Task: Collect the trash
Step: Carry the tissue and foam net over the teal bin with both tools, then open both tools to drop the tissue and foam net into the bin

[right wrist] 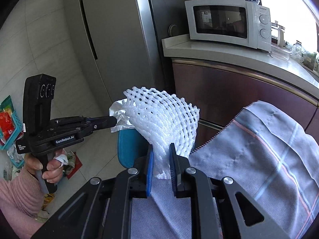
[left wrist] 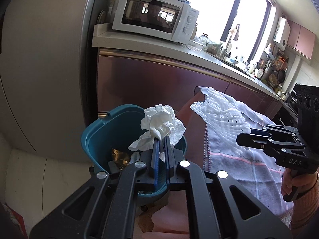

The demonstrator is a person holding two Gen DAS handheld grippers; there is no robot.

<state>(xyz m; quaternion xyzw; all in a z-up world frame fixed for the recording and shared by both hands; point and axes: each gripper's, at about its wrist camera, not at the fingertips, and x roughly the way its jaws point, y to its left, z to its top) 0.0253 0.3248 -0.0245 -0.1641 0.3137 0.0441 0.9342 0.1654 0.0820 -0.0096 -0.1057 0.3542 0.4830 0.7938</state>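
A kitchen seen from two wrist cameras. The left hand-held gripper (left wrist: 161,139) has its jaws nearly closed, pinching a crumpled white paper tissue (left wrist: 162,125) that hangs over the open mouth of a teal trash bin (left wrist: 99,137) on the floor; some gold-coloured wrapper scrap (left wrist: 119,157) already lies inside the bin. The right hand-held gripper (right wrist: 161,149) is closed narrowly on a white foam fruit net (right wrist: 161,115), held up beside the tissue, above a striped grey cloth (right wrist: 259,143) draped over something just right of the bin. Behind the bin stands a run of reddish-brown cabinets (left wrist: 149,79) topped by a pale worktop (left wrist: 151,43), blocking the way beyond. On the worktop sits a white microwave (right wrist: 225,23) with two dials and the word "Galanz" above them. A tall grey refrigerator (right wrist: 111,39) stands left of the cabinets. The left tool's body reads "GenRobot.AI" and "Data Acquisition System"; the right tool's body shows "DAS". A hand in a pink sleeve (right wrist: 45,165) grips the left tool's handle. On the floor at far left is a teal basket (right wrist: 10,127) with red packets.
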